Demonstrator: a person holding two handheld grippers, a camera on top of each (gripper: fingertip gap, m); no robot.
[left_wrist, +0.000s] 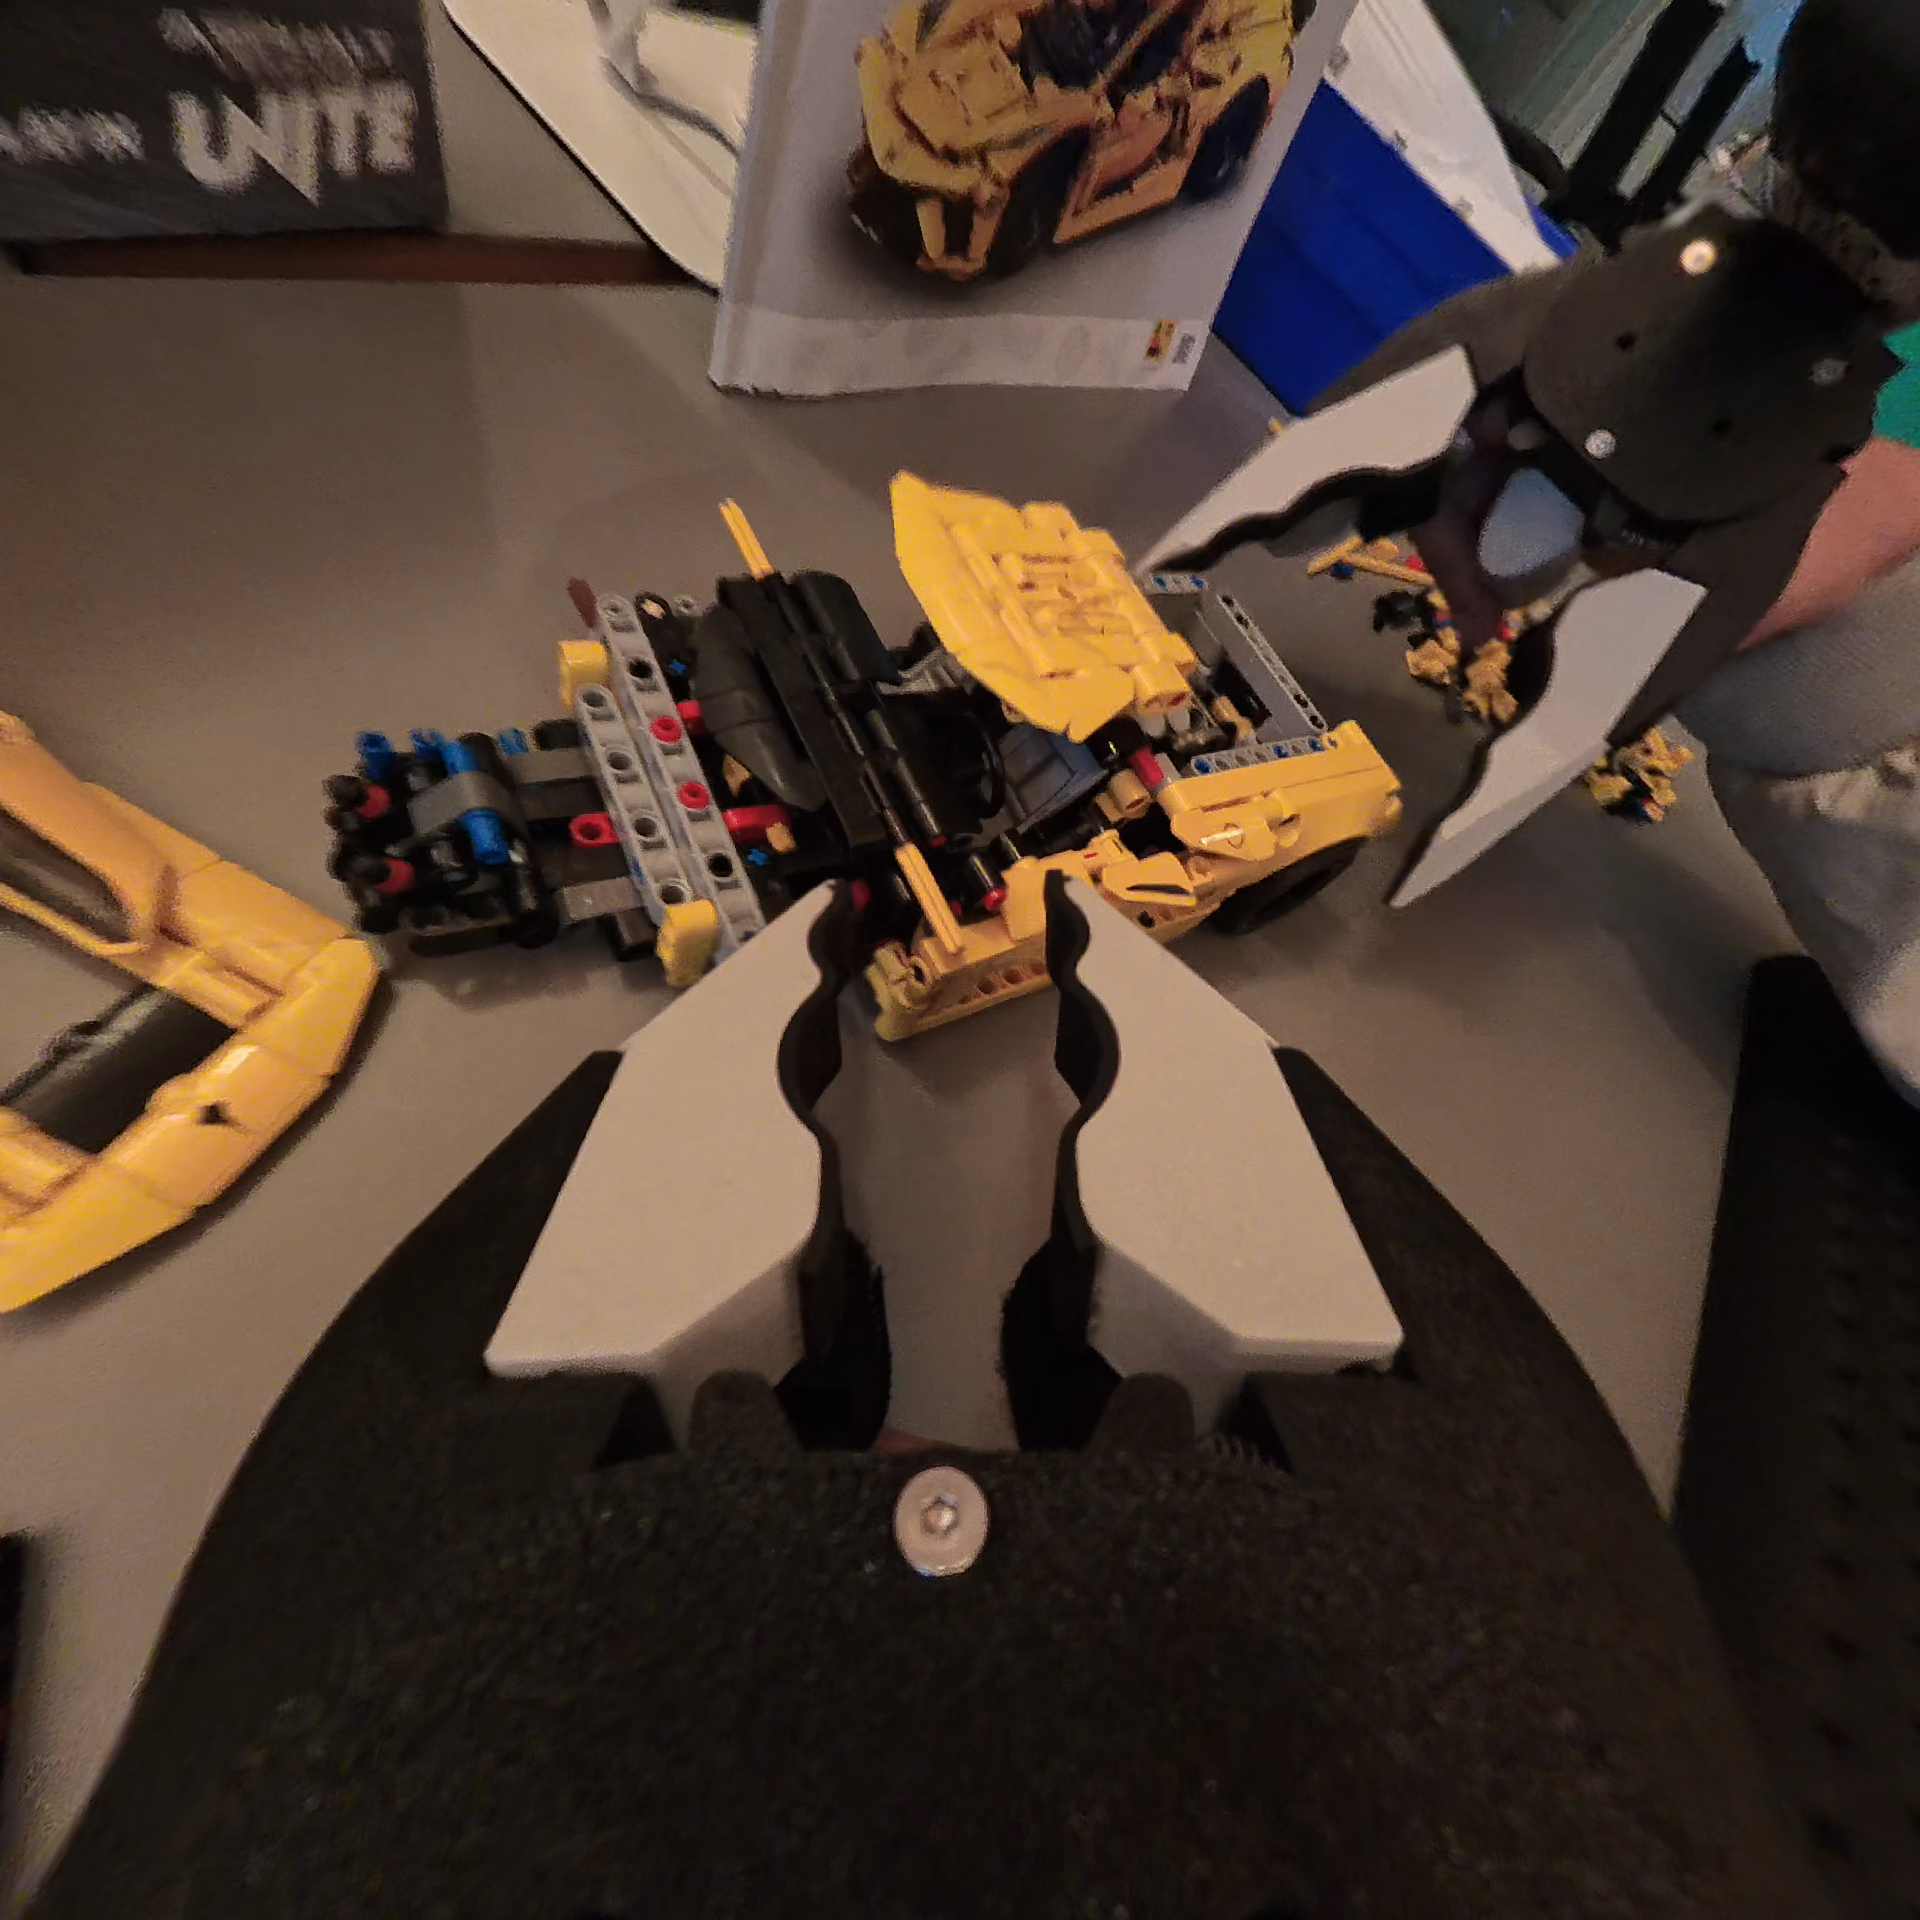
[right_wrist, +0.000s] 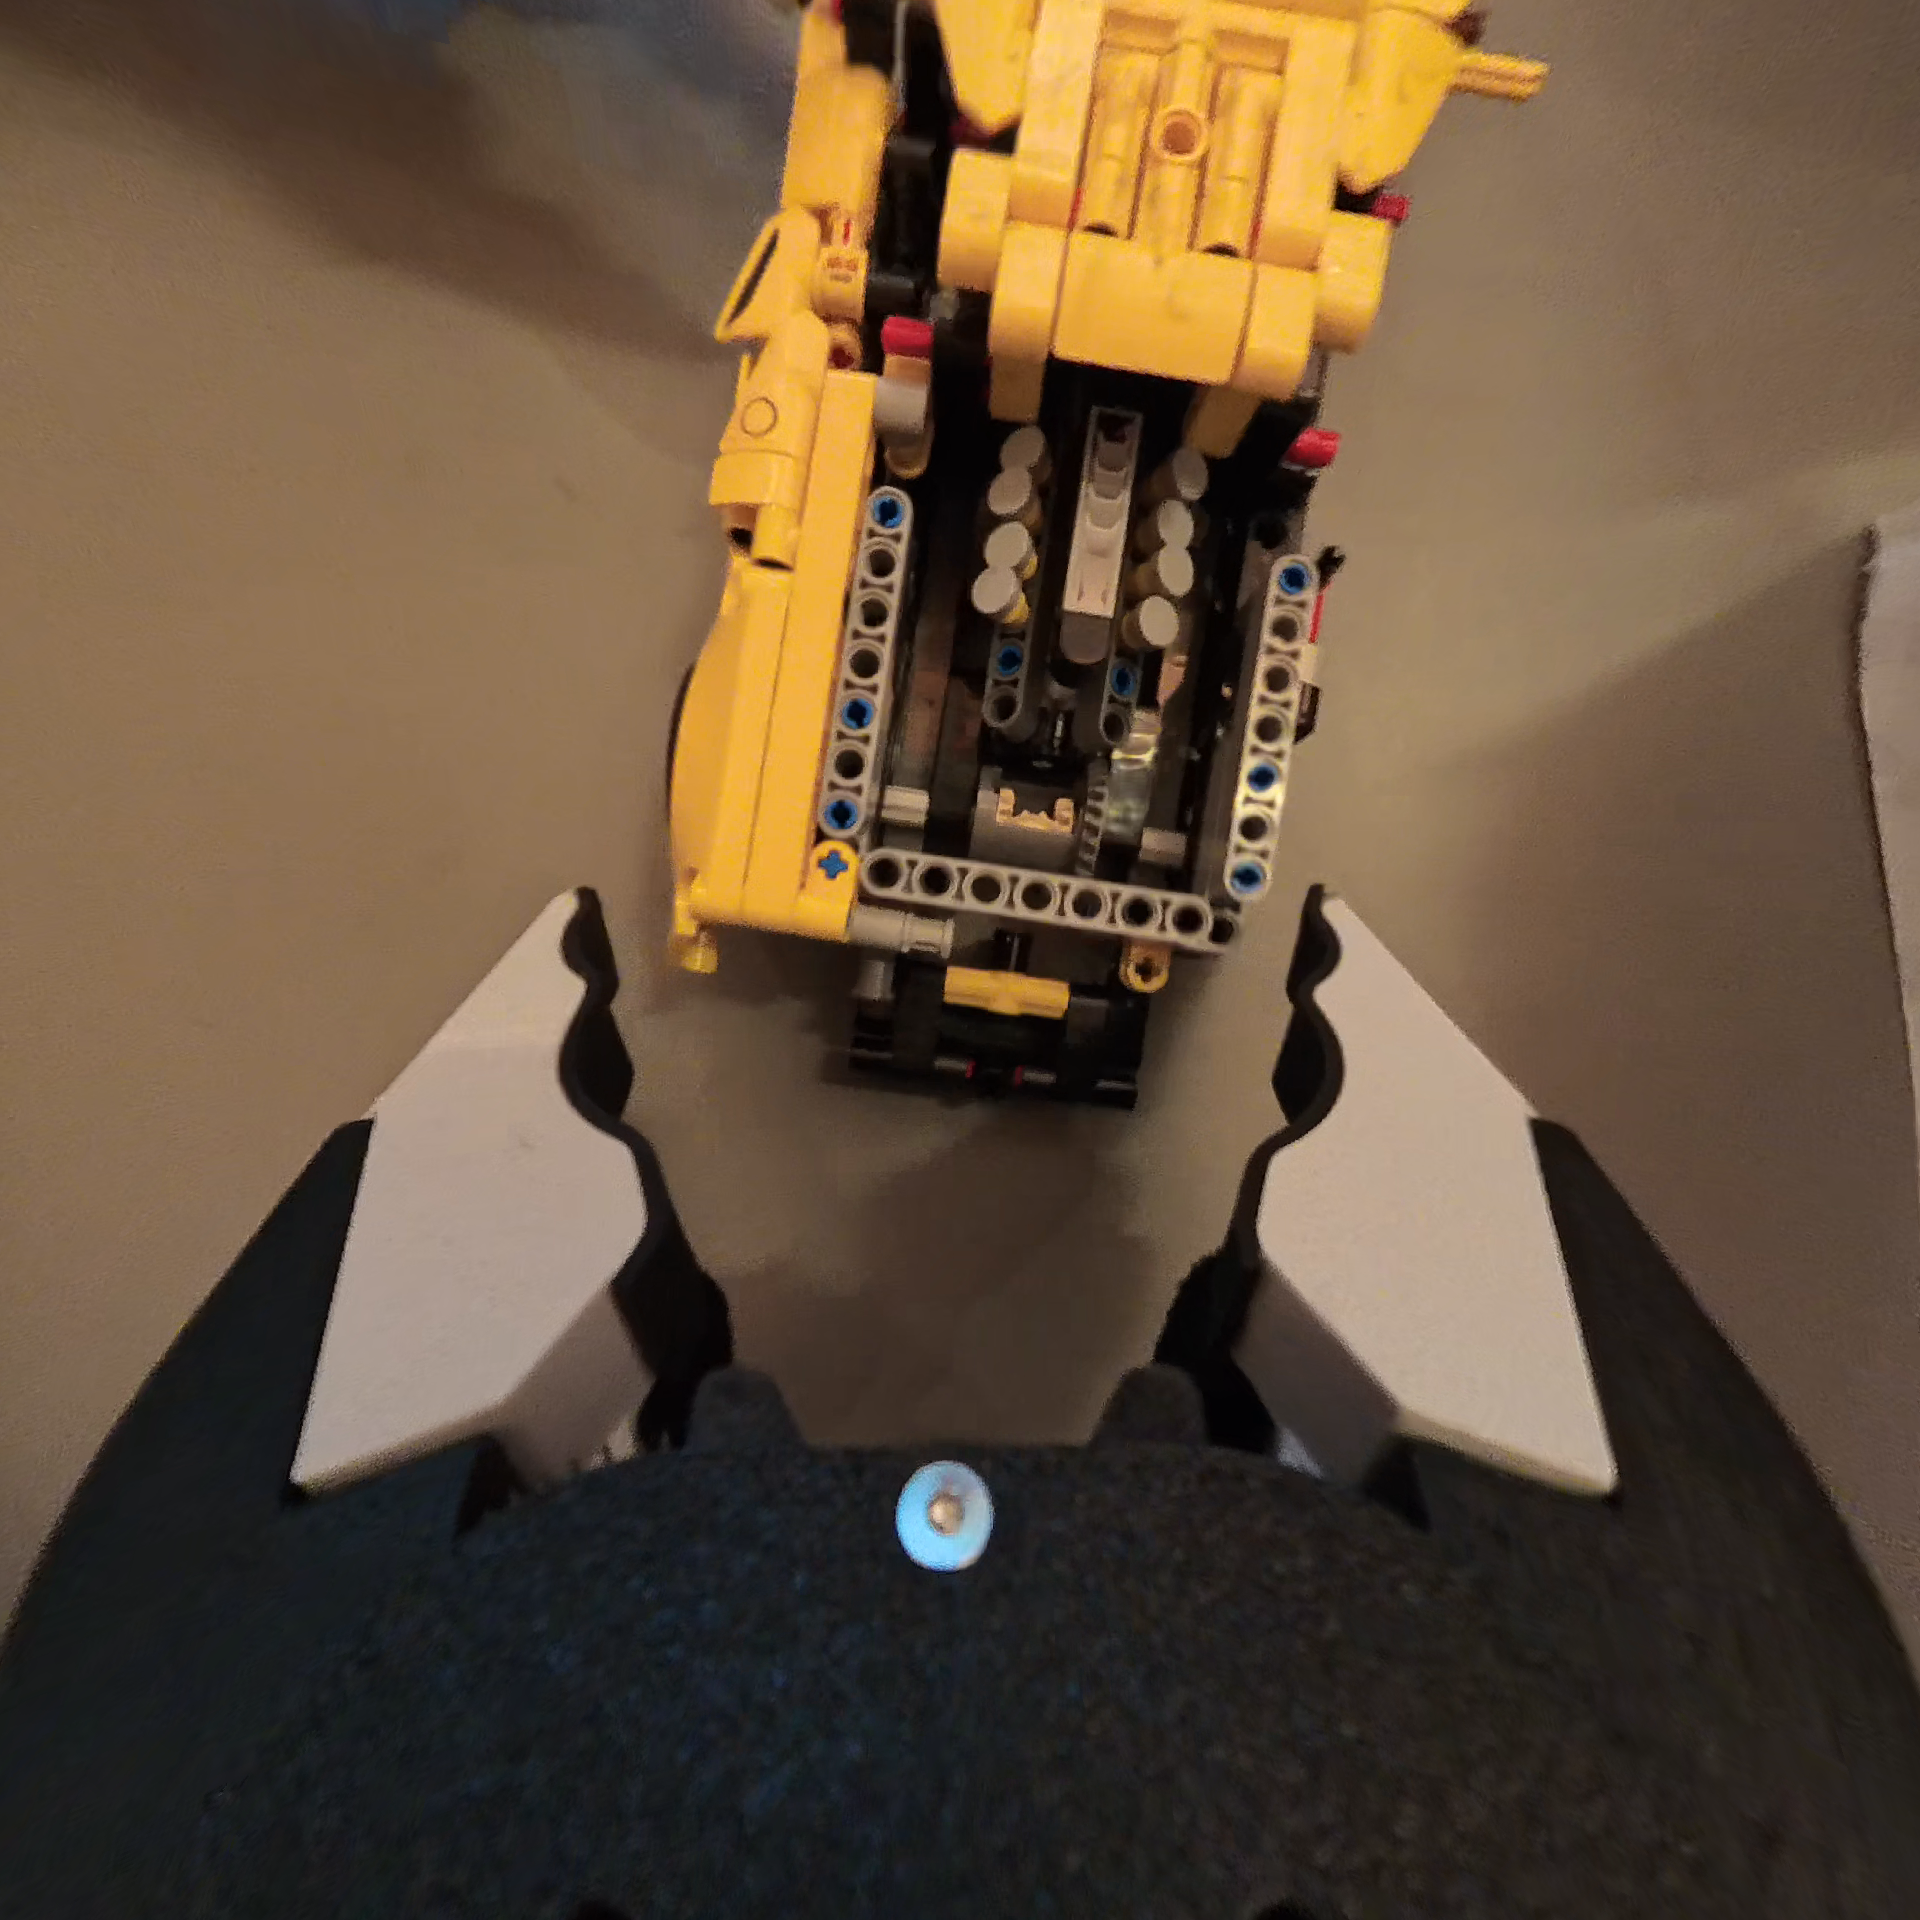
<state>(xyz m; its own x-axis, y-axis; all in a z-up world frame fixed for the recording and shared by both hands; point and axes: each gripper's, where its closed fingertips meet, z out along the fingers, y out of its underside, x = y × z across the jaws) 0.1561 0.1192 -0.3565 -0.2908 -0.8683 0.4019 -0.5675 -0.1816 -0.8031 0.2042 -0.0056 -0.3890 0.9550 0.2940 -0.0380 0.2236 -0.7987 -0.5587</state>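
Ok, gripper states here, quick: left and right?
Left gripper: open, holding nothing, tips at the brick car.
Right gripper: wide open, empty, at the car's end.

Black grippers, wavy-edged grey fingers (left_wrist: 675, 1174), silver screws.

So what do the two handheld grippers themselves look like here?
Both match: the left gripper and right gripper have a black, grainy body with a silver centre screw and pale grey wedge fingers edged with wavy black pads. No cables show.

Yellow-and-black model car (left_wrist: 914, 769), grey table (left_wrist: 312, 499)
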